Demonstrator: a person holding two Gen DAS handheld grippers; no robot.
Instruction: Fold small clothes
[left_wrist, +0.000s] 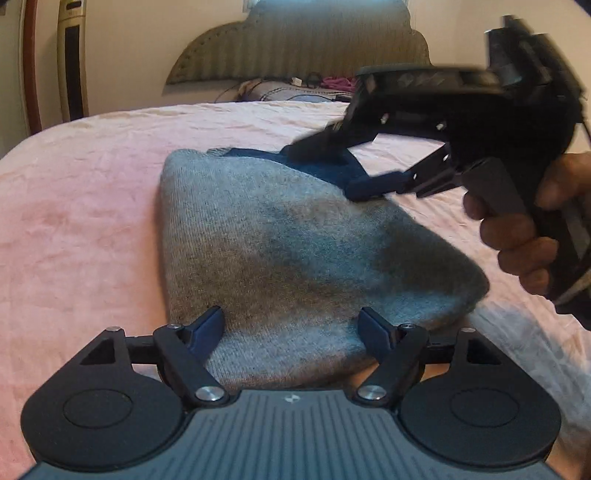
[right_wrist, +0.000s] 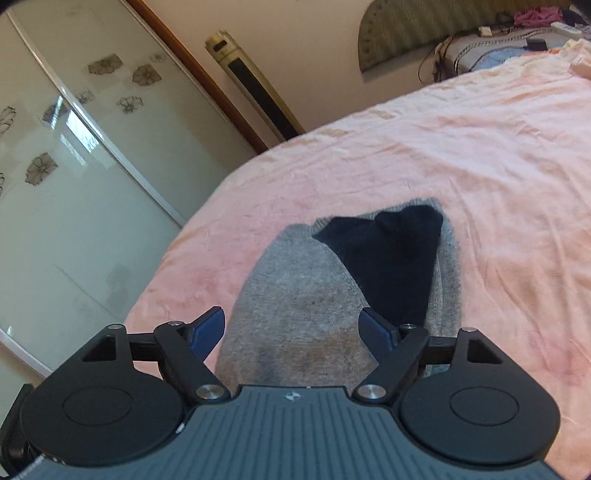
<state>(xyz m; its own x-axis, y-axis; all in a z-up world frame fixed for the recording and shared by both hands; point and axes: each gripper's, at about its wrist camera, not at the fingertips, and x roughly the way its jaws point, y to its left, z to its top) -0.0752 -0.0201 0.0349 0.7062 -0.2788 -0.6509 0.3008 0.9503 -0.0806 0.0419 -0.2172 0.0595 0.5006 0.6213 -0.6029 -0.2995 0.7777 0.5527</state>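
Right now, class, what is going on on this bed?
A person holds a gripper in each hand over a grey knitted garment with a dark blue part, lying on the pink bedspread. The left gripper and right gripper are both open; neither grips the cloth.

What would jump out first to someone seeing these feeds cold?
The grey knit garment lying in the middle of the pink bedspread, with a dark navy patch at its far end. Next, the right gripper, jaws open, hovering over that far end, while the left gripper stands open at the near edge.
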